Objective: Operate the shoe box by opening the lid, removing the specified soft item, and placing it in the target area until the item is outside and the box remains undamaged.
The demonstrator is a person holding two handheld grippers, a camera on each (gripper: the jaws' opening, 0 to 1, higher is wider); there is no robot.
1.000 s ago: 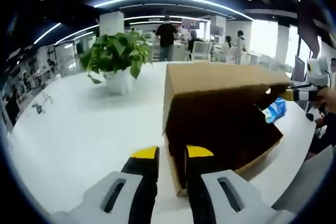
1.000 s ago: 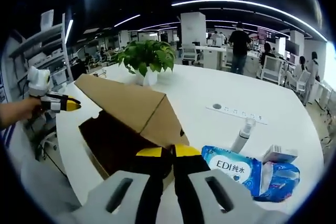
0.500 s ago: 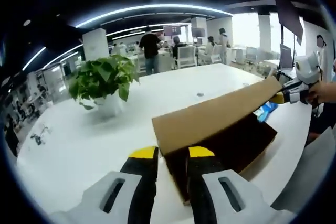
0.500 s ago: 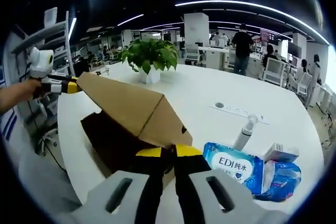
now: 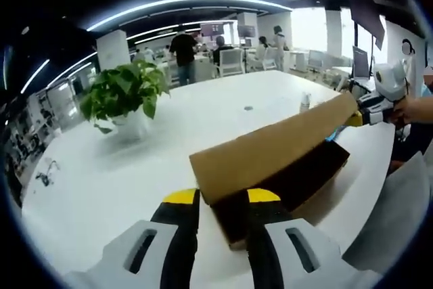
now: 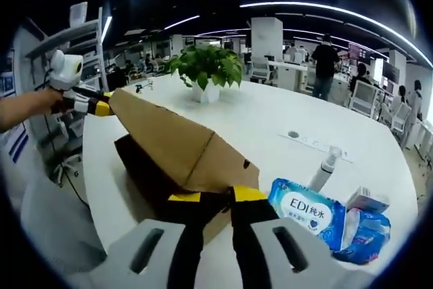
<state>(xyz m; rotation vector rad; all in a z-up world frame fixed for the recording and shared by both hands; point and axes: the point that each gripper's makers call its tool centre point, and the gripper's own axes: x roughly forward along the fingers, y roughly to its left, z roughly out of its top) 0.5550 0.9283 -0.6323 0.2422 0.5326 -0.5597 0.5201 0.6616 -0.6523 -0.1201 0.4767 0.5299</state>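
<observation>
Nearest in the left gripper view, the left gripper point(image 5: 222, 199) had its yellow-tipped black fingers point(image 5: 181, 197) closed on one end of the lid's edge, and the brown cardboard shoe box point(image 5: 298, 181) sat just beyond on the white bench point(image 5: 101, 181), its plain brown cardboard lid point(image 5: 270, 152) raised at a slant over the dark inside. At the lid's far end the right gripper point(image 5: 362, 116), held in a person's hand point(image 5: 414, 107), met the cardboard. From the other side, in the right gripper view, the right gripper point(image 6: 218, 197) pinched the lid point(image 6: 179, 143) at the box's near corner with its fingers point(image 6: 184, 199) shut on the cardboard, and the box point(image 6: 152, 177) lay under it near the bench point(image 6: 270, 126) edge. Just to the right of that corner lay a blue soft pack of wet wipes point(image 6: 308, 211), outside the box, with a crumpled blue and white packet point(image 6: 365, 225) touching it and a small white spray bottle point(image 6: 325, 167) lying behind. The left gripper point(image 6: 91, 104) gripped the lid's far tip. Farther back stood a leafy green plant in a white pot point(image 6: 206, 72), and beyond it an open office with people standing point(image 6: 323, 65).
</observation>
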